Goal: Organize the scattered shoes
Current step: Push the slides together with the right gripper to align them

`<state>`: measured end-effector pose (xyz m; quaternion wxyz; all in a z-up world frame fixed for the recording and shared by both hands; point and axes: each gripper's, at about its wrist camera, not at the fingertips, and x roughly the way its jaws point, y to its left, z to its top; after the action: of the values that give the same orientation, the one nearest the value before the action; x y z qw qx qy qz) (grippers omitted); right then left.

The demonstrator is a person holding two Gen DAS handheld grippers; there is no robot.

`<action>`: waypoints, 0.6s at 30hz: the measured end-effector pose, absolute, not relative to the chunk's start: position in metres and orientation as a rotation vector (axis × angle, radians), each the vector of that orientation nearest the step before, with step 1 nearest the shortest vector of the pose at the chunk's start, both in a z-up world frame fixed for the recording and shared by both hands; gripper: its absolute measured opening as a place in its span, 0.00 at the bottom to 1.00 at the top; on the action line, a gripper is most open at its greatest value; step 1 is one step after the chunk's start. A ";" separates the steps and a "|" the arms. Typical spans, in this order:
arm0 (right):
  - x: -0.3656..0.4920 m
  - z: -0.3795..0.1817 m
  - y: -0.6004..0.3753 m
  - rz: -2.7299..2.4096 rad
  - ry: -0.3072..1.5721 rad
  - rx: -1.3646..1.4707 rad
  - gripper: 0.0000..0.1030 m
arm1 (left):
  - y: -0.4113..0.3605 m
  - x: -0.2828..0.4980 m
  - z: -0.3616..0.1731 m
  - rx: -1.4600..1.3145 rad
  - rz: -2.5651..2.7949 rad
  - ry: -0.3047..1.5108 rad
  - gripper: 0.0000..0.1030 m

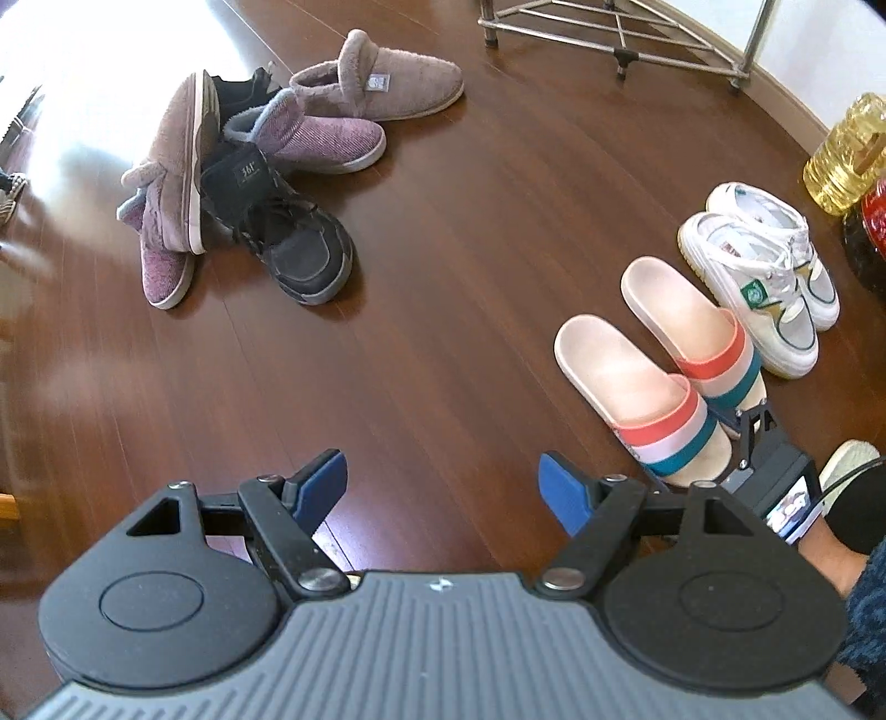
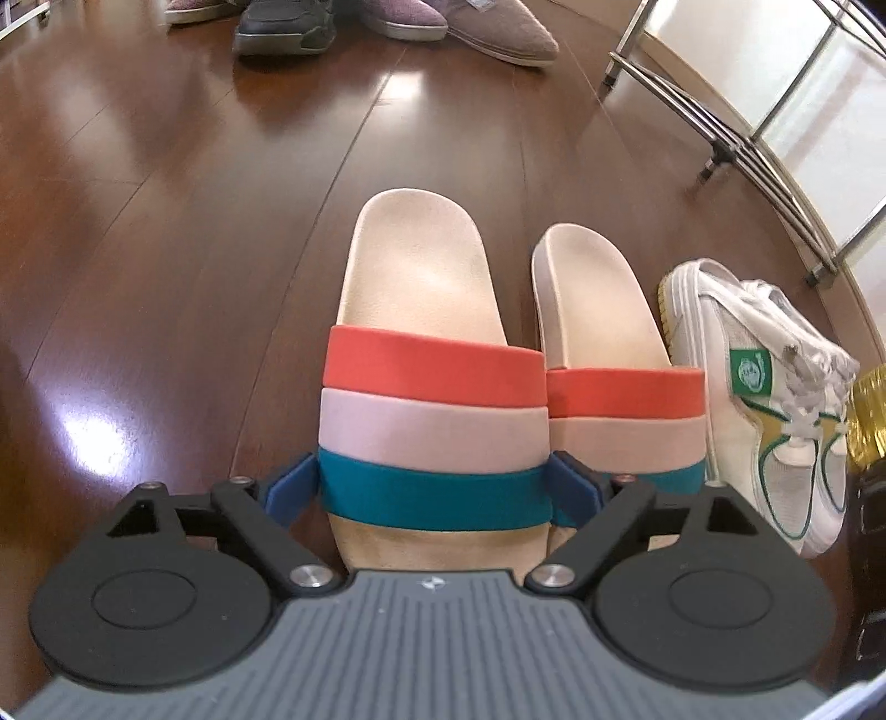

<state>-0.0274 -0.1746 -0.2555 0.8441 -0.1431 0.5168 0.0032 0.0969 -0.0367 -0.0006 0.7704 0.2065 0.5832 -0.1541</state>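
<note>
Slides (image 1: 653, 382) and sneakers (image 1: 758, 282) are paired at three o'clock; a pile (image 1: 249, 183) at ten o'clock is left unsorted. Right gripper (image 2: 432, 487) fingers straddle one slide's strap, contact unclear. Left gripper (image 1: 443, 487) fingers are apart, empty.

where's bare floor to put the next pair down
Open floor lies between the shoe pile and the striped slides, reaching back to the metal rack. It is crowded on the right: slides, white sneakers and oil bottle sit close together.
</note>
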 end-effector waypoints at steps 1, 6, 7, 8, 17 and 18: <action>-0.027 -0.255 -0.174 -0.002 1.090 -0.296 0.85 | -0.037 0.097 -0.001 0.448 -0.335 1.266 0.76; -0.027 -0.255 -0.174 -0.001 1.089 -0.296 0.85 | -0.038 0.096 -0.001 0.454 -0.345 1.260 0.76; -0.027 -0.255 -0.175 0.002 1.090 -0.298 0.85 | -0.038 0.095 -0.001 0.456 -0.345 1.260 0.76; -0.027 -0.255 -0.176 0.003 1.092 -0.299 0.85 | -0.039 0.095 -0.002 0.461 -0.344 1.259 0.76; -0.022 -0.253 -0.179 -0.001 1.108 -0.286 0.85 | -0.045 0.094 -0.008 0.487 -0.344 1.256 0.76; -0.021 -0.253 -0.180 -0.004 1.111 -0.281 0.85 | -0.045 0.094 -0.008 0.490 -0.343 1.255 0.76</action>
<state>-0.0214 -0.1797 -0.2533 0.8402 -0.1330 0.5258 -0.0020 0.0940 -0.0451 -0.0082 0.7680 0.2258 0.5781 -0.1581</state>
